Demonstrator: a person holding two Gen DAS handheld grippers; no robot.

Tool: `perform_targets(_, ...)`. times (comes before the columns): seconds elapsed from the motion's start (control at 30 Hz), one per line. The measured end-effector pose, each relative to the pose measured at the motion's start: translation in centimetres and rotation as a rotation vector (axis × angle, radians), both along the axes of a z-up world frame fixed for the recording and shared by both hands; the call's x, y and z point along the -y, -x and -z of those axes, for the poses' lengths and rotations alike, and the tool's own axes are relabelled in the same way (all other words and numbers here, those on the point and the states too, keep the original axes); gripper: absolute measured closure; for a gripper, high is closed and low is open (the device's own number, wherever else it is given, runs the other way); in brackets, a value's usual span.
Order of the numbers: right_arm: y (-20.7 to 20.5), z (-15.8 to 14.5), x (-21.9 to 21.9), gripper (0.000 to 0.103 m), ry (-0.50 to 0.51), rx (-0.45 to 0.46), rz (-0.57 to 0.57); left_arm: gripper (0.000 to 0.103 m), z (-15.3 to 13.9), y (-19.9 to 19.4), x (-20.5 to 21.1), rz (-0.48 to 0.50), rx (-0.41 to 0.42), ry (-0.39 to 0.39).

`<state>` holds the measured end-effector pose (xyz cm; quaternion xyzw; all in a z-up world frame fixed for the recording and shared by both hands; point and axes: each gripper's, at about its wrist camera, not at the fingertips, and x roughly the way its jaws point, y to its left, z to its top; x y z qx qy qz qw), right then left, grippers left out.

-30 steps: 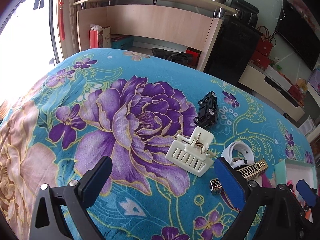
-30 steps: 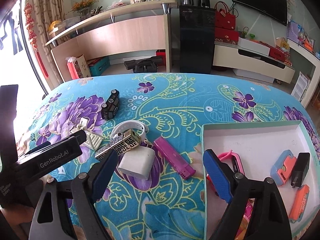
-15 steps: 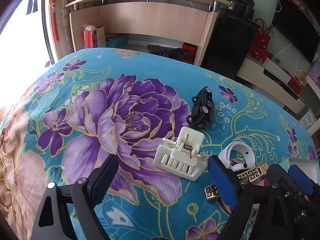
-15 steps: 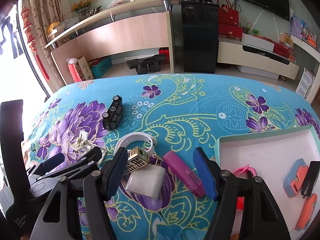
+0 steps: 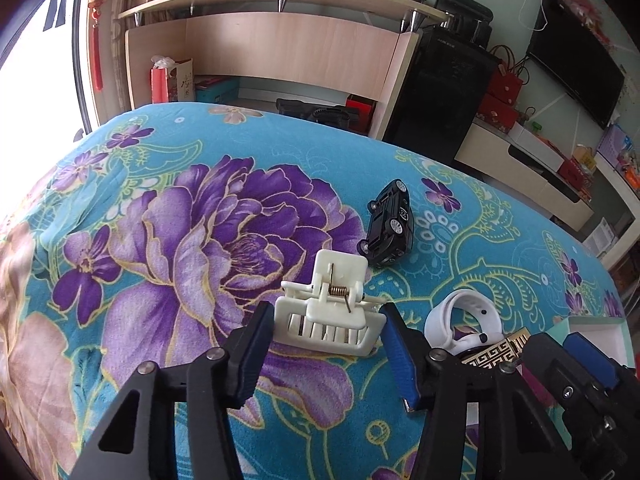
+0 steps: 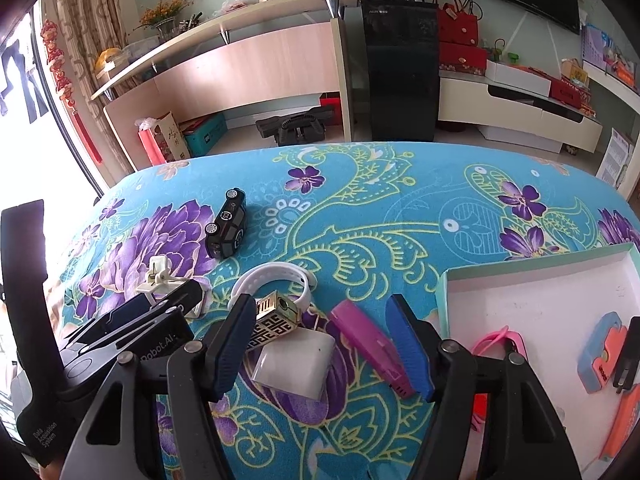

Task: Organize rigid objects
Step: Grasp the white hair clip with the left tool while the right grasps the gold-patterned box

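My left gripper (image 5: pixel 326 332) is down on the flowered cloth (image 5: pixel 160 184) with its jaws set either side of the white hair clip (image 5: pixel 329 307); the pads sit just beside the clip's two ends, and from this angle I cannot tell whether they already press on it or merely flank it; the clip lies on the big purple flower, near the left half of the table; just beyond it, toward the far edge, the black toy car (image 5: pixel 389 224) lies on its side; to the clip's right the white wristband (image 5: pixel 460 322) curls beside the gold patterned lighter (image 5: pixel 494 354). My right gripper (image 6: pixel 320 350) hangs with its jaws wide and holding nothing; between them lie the white square box (image 6: pixel 298 364) and the pink bar (image 6: pixel 372 346), with the lighter touching the box's far-left corner and close against my left pad; at the table's right edge stands the white tray (image 6: pixel 532 308), carrying a pink strap (image 6: pixel 498 340), a blue-and-orange piece (image 6: pixel 600 360), a black plug (image 6: pixel 628 354) and an orange piece (image 6: pixel 624 420).
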<state>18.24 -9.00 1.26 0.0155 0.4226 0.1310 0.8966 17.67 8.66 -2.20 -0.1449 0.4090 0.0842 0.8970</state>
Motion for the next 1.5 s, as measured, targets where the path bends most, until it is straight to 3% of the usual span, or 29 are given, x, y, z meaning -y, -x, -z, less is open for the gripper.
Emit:
perform_targets(0.27, 0.0, 0.7, -0.8, 0.035, 0.001, -0.01, -0.028, 0.046, -0.5, 0.9, -1.3, -0.081, -0.023, -0.01)
perform_targets(0.43, 0.2, 0.9, -1.4, 0.041, -0.007, -0.014, -0.056, 0.046, -0.6, 2.0, -2.4, -0.142, -0.066, -0.007)
perform_targets(0.8, 0.2, 1.8, -2.1, 0.05, -0.054, -0.024, -0.099, 0.046, -0.5, 3.1, -2.3, -0.153, -0.134, -0.034)
perform_targets(0.9, 0.2, 1.6, -2.0, 0.059, -0.081, -0.023, -0.106, 0.046, -0.5, 3.1, -2.2, -0.152, -0.139, -0.036)
perform_targets(1.33, 1.6, -0.6, -2.4, 0.078, -0.116, 0.043, -0.155, 0.046, -1.1, 3.4, -2.0, -0.15, -0.135, -0.047)
perform_targets(1.5, 2.2, -0.6, -3.9, 0.078, -0.101, 0.052, -0.22, 0.046, -0.8, 3.6, -2.2, -0.159, -0.155, -0.044)
